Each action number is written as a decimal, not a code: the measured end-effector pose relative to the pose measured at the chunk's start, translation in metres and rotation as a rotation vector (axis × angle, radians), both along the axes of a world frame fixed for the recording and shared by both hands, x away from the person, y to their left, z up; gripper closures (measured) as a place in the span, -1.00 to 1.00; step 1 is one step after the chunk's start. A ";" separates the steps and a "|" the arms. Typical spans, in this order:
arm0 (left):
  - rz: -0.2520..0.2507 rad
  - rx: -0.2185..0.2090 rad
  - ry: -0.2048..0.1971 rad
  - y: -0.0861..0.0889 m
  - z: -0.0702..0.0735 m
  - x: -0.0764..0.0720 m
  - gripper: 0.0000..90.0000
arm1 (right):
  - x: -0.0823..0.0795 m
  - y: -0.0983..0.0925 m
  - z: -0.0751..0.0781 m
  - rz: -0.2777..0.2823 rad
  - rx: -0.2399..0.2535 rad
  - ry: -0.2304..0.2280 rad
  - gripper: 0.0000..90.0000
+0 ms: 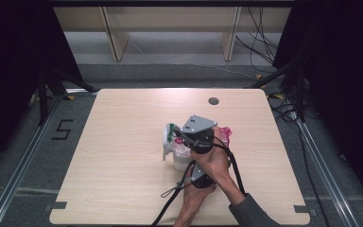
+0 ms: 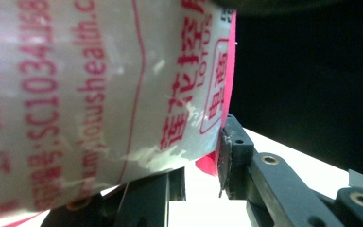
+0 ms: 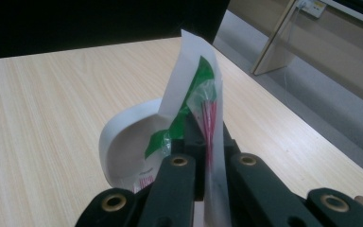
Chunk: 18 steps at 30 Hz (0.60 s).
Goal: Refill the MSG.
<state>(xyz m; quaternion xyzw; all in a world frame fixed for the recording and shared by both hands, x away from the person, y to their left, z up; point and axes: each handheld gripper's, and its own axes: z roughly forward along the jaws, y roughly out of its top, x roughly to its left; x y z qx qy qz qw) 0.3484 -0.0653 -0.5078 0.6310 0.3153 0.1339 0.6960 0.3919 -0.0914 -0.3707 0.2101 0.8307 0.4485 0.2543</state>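
My right gripper (image 3: 201,142) is shut on a white and green packet (image 3: 189,80), held upright, with a strip of clear red-printed film (image 3: 211,111) pinched beside it. Just behind the packet stands a white bowl (image 3: 105,142). In the high view this gripper (image 1: 177,137), with the grey plate on top, points left over the bowl (image 1: 180,163) at mid-table. My left gripper (image 2: 201,165) is shut on a clear packet (image 2: 99,85) with red lettering and a pink edge. That pink packet (image 1: 225,135) shows to the right of the crossed hands.
The light wooden table (image 1: 123,189) has a dark round hole (image 1: 213,100) near its far edge. Black cables (image 1: 170,203) trail from the grippers toward the front edge. Wooden legs (image 1: 116,42) and floor cables (image 1: 264,47) lie beyond the table.
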 end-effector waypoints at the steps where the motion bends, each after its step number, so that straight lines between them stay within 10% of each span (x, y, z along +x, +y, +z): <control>1: 0.008 0.002 0.001 0.000 0.000 0.000 0.66 | 0.000 0.000 0.000 0.000 0.001 0.001 1.00; 7: -0.003 -0.013 0.002 0.000 0.000 0.000 0.66 | -0.001 0.001 -0.001 -0.003 -0.005 0.005 1.00; 11: 0.000 0.053 -0.013 0.004 0.000 0.000 0.66 | -0.003 0.001 0.002 -0.014 0.005 0.007 1.00; 12: 0.006 -0.003 0.001 0.000 0.000 -0.001 0.66 | -0.002 0.001 0.001 -0.008 0.001 0.003 1.00; 16: 0.000 0.045 -0.012 0.004 0.000 0.000 0.66 | -0.002 0.001 -0.001 -0.011 0.006 0.015 1.00; 18: 0.009 -0.005 -0.003 0.000 0.001 -0.001 0.66 | -0.004 0.000 0.002 -0.013 0.012 0.015 1.00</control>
